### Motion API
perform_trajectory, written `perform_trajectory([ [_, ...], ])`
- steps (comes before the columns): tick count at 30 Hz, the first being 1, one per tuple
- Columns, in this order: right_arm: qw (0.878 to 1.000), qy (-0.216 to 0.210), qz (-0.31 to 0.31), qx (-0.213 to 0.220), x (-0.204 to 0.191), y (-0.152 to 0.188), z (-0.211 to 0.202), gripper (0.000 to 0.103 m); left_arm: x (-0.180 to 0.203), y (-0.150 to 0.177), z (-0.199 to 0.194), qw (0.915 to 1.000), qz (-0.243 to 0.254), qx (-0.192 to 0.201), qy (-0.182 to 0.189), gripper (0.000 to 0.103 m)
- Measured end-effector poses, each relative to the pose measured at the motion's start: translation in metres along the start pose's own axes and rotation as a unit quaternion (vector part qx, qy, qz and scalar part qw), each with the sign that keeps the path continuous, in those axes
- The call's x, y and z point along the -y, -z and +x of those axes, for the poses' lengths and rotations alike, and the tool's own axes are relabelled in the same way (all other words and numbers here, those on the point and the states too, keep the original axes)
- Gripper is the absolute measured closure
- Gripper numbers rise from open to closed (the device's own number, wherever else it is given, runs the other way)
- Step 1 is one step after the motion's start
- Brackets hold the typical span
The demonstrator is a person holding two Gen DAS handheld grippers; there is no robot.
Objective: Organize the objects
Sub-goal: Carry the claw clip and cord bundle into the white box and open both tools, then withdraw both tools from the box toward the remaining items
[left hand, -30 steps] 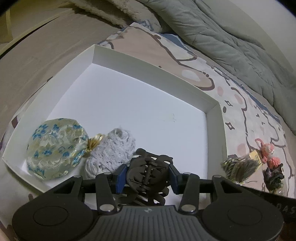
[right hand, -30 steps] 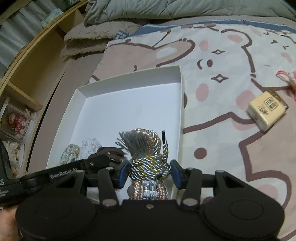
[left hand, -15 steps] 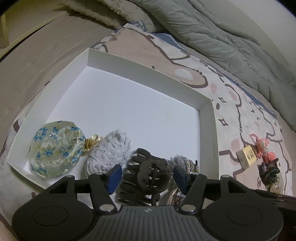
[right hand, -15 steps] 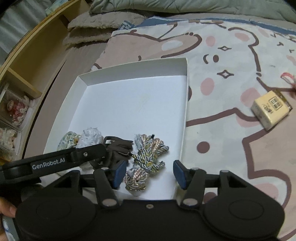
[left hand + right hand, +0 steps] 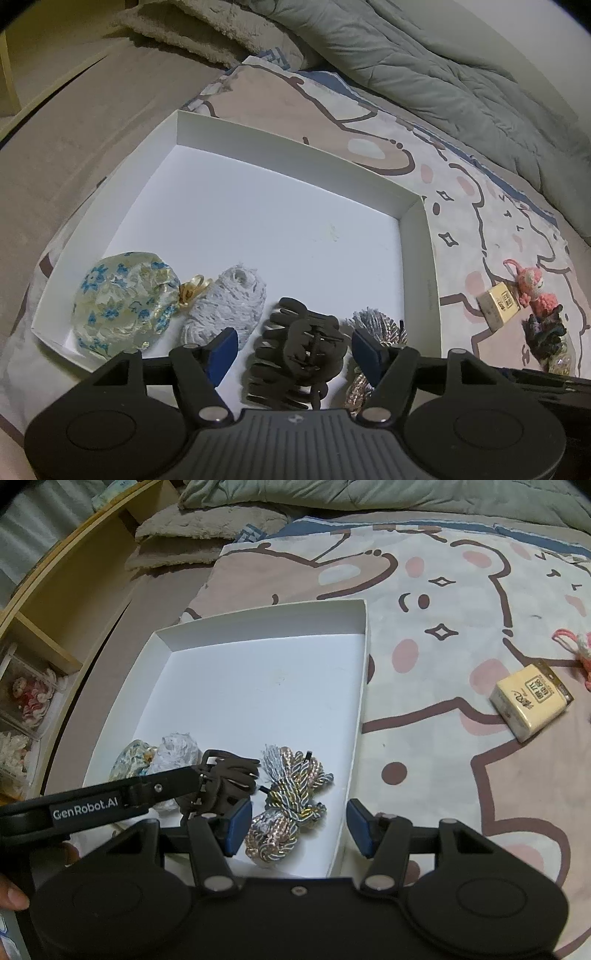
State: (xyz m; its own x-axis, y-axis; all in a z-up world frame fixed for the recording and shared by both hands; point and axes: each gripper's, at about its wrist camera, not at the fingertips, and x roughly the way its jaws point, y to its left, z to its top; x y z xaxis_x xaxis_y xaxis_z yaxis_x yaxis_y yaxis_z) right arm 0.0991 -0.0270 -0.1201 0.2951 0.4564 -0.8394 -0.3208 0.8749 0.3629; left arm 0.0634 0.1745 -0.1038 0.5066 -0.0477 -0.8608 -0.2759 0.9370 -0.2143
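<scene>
Left wrist view: left gripper [image 5: 291, 350] spread wide, pads clear of everything, holding nothing. White box [image 5: 295, 158] on cartoon bedsheet [image 5: 461, 206]. Along near wall of box, left to right: floral pouch [image 5: 125, 299] with gold tie; white crocheted bundle [image 5: 225, 306] just beside it; brown claw clip [image 5: 295, 358] lying between the spread pads; braided cord tassel [image 5: 376, 328], partly hidden behind right pad. Outside box, to the right: cream carton [image 5: 498, 304], pink knitted toy [image 5: 535, 291], dark bundle [image 5: 546, 336], close together. Right wrist view: right gripper [image 5: 298, 827] likewise wide open, empty, above braided cord tassel [image 5: 291, 805] near box's right wall [image 5: 360, 701]. Claw clip [image 5: 225, 779] left of tassel; cream carton [image 5: 530, 701] well apart on sheet.
</scene>
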Motion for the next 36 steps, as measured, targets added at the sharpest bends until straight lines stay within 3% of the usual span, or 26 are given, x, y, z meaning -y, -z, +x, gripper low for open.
perform_trajectory([
  [3, 1.0, 0.0, -0.002, 0.003, 0.002, 0.0, -0.003, 0.044, -0.001, 0.001, -0.003, 1.0, 0.005, 0.002, -0.004, 0.033],
  [8, 1.0, 0.003, -0.002, 0.014, 0.008, 0.0, -0.011, 0.04, -0.001, 0.002, -0.007, 0.9998, 0.013, 0.006, -0.009, 0.018],
  [14, 1.0, 0.006, -0.009, 0.023, 0.013, 0.0, -0.021, 0.026, 0.005, 0.005, -0.016, 0.9992, 0.031, 0.016, -0.02, 0.005],
  [19, 0.999, 0.02, -0.024, 0.029, 0.016, 0.003, -0.028, 0.013, 0.008, 0.009, -0.023, 0.9983, 0.045, 0.021, -0.031, 0.0],
  [28, 0.998, 0.036, -0.027, 0.05, 0.023, 0.011, -0.042, 0.002, 0.01, 0.016, -0.037, 0.9964, 0.068, 0.036, -0.036, 0.0],
  [36, 0.996, 0.047, -0.033, 0.072, 0.027, 0.016, -0.053, 0.0, 0.011, 0.019, -0.05, 0.9958, 0.074, 0.045, -0.03, 0.0],
])
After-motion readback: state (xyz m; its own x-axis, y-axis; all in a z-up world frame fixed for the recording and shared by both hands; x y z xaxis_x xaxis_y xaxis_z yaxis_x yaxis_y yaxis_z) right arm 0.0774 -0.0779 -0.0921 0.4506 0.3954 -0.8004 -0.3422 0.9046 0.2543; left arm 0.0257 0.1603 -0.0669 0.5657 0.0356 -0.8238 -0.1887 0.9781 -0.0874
